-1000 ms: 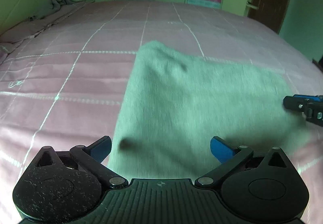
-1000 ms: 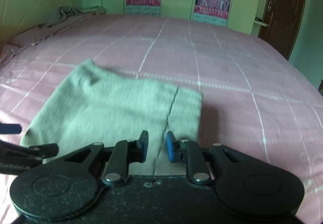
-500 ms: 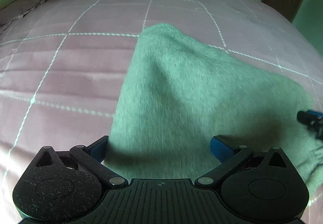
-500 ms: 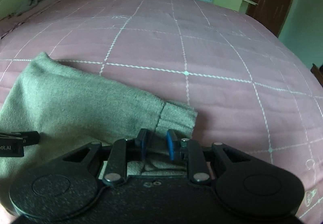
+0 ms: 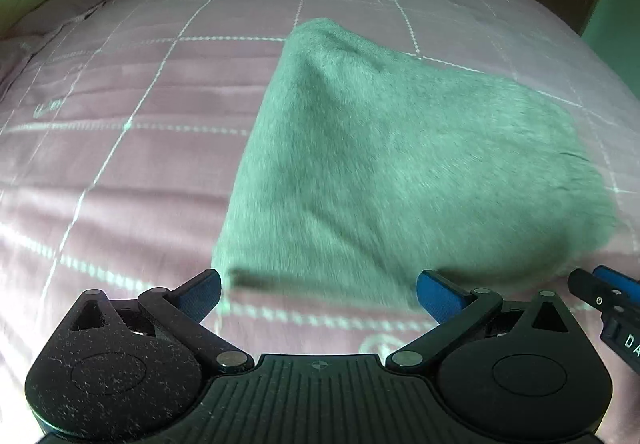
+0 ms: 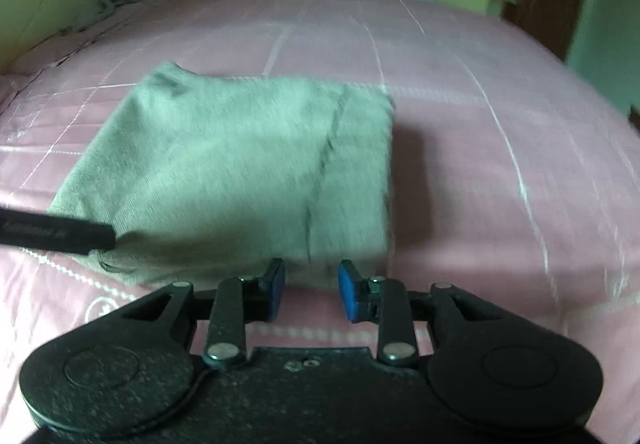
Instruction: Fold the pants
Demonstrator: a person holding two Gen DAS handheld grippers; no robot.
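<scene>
Though both views motion-blurred, folded pants point(image 5: 400, 164) readable as grey-green rectangle flat on pink quilted bed point(image 5: 120, 148); layers underneath hidden, near edge smeared. Cuff seam faint in right view. Posters on far wall cut off at top. Left gripper point(image 5: 318, 290) tilted down at bed, blue pads spread wide, nothing between, just short of pants' near edge. Right gripper point(image 6: 312, 290) angled down likewise, jaws partly apart, just been opening, gap empty, cloth edge just beyond tips. Each gripper's tip intrudes at other view's edge.
</scene>
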